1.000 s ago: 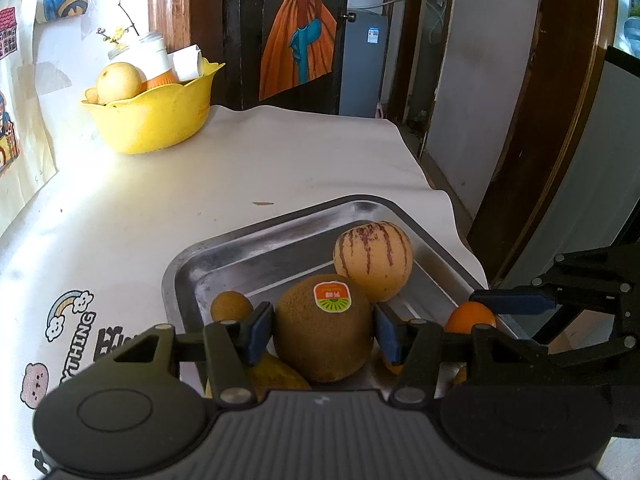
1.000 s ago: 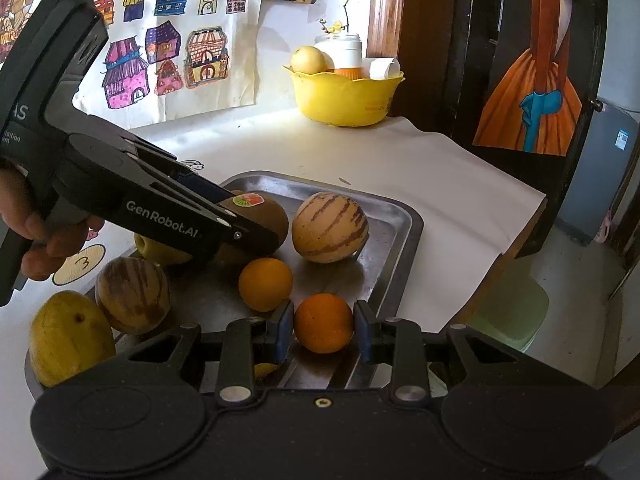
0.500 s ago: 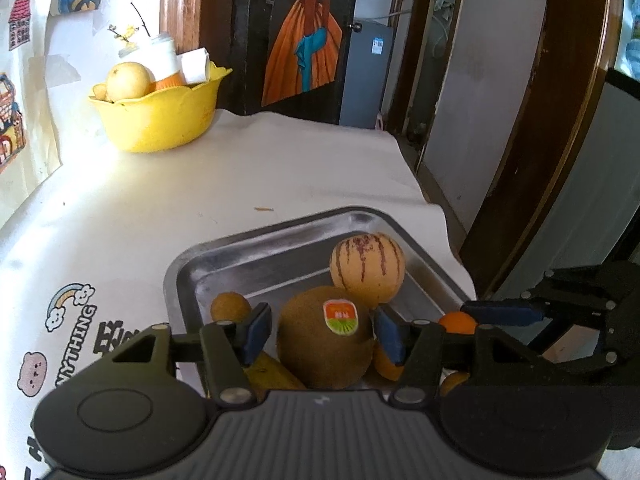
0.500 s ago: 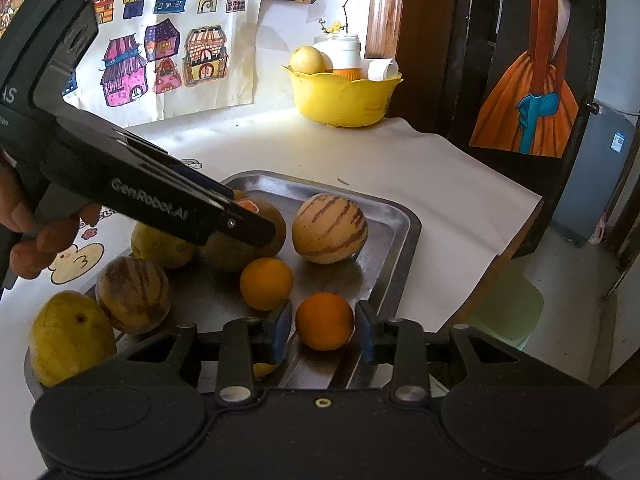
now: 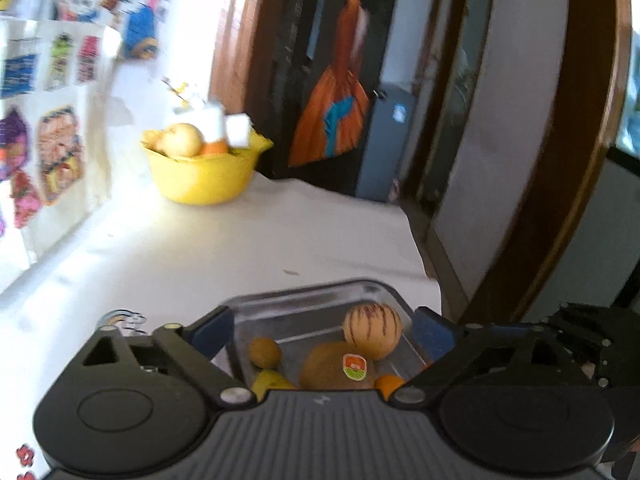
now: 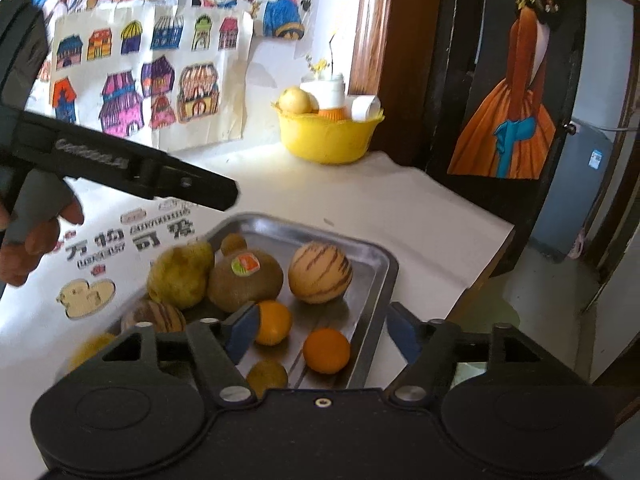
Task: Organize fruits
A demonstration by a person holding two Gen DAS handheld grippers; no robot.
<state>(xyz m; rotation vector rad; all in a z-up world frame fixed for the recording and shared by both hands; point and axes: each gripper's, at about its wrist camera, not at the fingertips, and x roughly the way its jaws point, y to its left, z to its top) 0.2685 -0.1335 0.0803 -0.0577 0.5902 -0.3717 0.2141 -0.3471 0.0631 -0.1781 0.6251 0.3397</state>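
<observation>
- A table (image 6: pixel 400 216) under a white cloth fills the middle of both views, with children's drawings (image 6: pixel 156 80) on the wall at upper left and a painted lady in an orange dress (image 6: pixel 516 100) on a dark door at upper right.
- The steel tray (image 6: pixel 376 280) sits in the lower middle of the right-wrist view, near the table's edge; I'd judge it the gathering place, as all the loose fruit lies inside its raised rim.
- A yellow bowl (image 6: pixel 328 136) stands well apart at the top centre, holding a pale fruit and some white containers.
- Left gripper (image 5: pixel 322 330): jaws spread wide, holding nothing, hanging above the tray.
- Right gripper (image 6: pixel 320 332): likewise wide apart and empty, over the tray's near corner.
- Counted in the tray, right-wrist view:
- one brown melon (image 6: pixel 246 280) with a sticker, centre;
- two striped melons, one (image 6: pixel 320 272) at centre right, one (image 6: pixel 154 318) lower left, half hidden;
- one pear (image 6: pixel 180 274) touching the brown melon's left side;
- two oranges (image 6: pixel 326 350), low and just beside each other;
- two kiwis (image 6: pixel 267 378), one at the bottom, one behind the brown melon;
- one yellowish fruit at the lower left edge, too blurred to name.
</observation>
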